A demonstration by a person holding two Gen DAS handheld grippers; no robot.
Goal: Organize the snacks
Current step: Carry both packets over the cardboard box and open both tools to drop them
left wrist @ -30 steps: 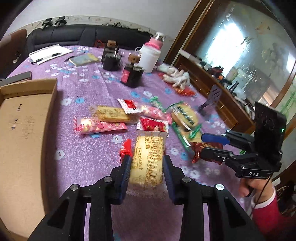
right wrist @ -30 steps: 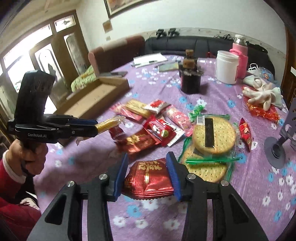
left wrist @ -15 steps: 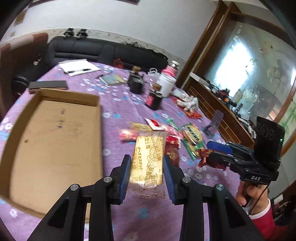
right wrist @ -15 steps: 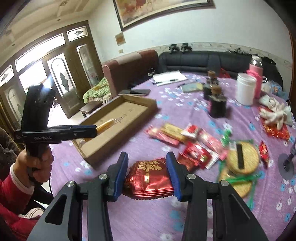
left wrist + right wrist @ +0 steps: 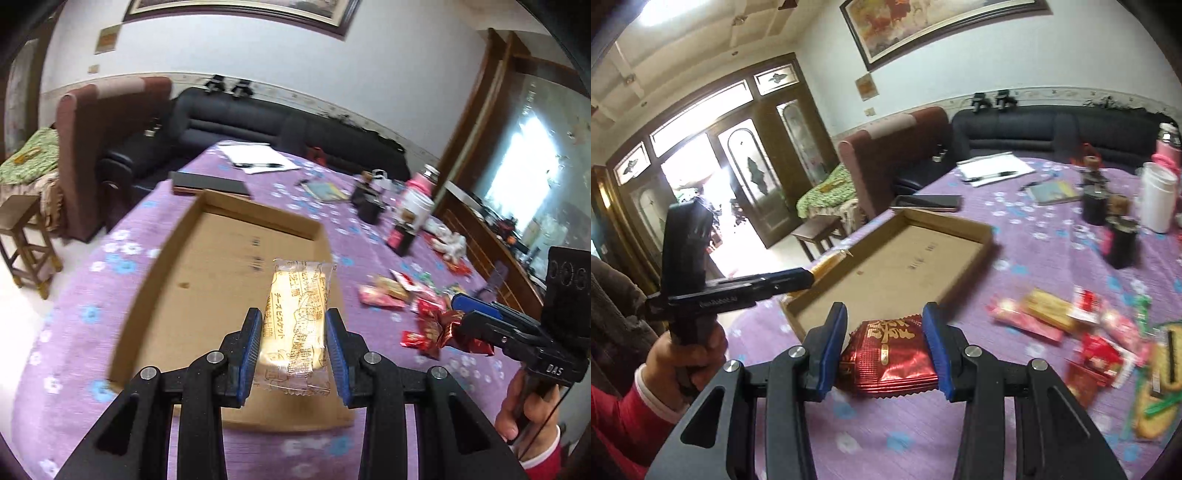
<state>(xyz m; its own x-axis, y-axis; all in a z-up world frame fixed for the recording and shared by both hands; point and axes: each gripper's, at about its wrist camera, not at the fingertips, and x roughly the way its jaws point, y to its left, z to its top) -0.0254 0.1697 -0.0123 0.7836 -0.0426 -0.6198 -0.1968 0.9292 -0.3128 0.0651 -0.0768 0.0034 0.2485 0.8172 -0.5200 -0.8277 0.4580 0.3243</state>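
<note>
Behind blurred snacks (image 5: 1071, 325), biscuits (image 5: 1156, 402) (edge-cropped).

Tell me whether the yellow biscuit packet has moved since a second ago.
Yes. The yellow biscuit packet, held in the left claw, went left from the snack pile to over the cardboard tray.

I'm working in a home living room: black leather sofa (image 5: 1052, 129) along the purple floral-clothed table's (image 5: 1034, 229) far edge, framed painting (image 5: 923, 26), arched wooden glass doors (image 5: 738, 177).
</note>
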